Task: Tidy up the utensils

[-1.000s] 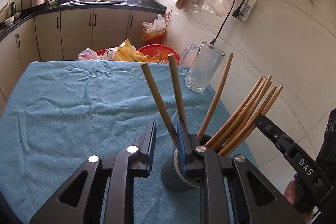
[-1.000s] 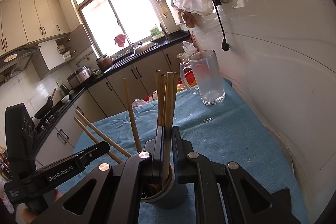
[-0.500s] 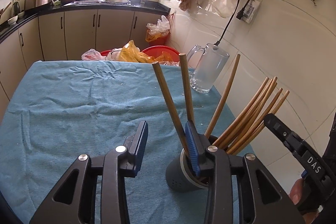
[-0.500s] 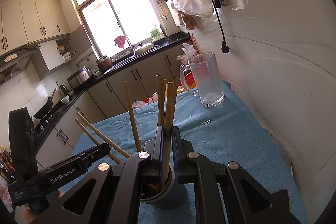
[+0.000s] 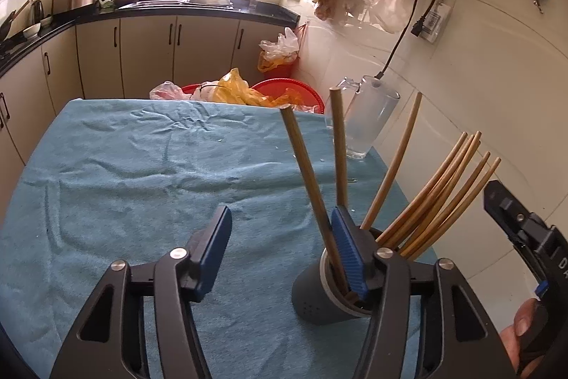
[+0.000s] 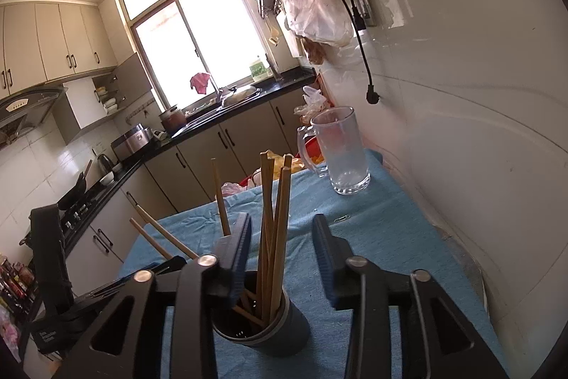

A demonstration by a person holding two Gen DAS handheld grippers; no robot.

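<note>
A dark grey holder (image 5: 316, 299) stands on the blue cloth and holds several wooden chopsticks (image 5: 440, 198). My left gripper (image 5: 280, 254) is just left of the holder, its jaws opening. Two chopsticks (image 5: 307, 176) lean by its right pad (image 5: 349, 258); the left pad is well clear of them. In the right wrist view the right gripper (image 6: 282, 254) straddles a bundle of chopsticks (image 6: 275, 219) standing in the holder (image 6: 269, 325). Its jaws are opening and neither pad presses the bundle. Each gripper shows in the other's view: right gripper (image 5: 525, 237), left gripper (image 6: 53, 272).
A glass mug (image 5: 369, 116) stands at the far right corner of the cloth-covered table (image 5: 124, 183), close to the tiled wall (image 5: 497, 95). Red basins with plastic bags (image 5: 248, 91) sit beyond the far edge. Bags and a power cord (image 6: 358, 31) hang above.
Both grippers' jaws have spread apart. The right gripper has let go of the chopstick bundle, which now stands free in the holder. Neither hand has shifted noticeably.
</note>
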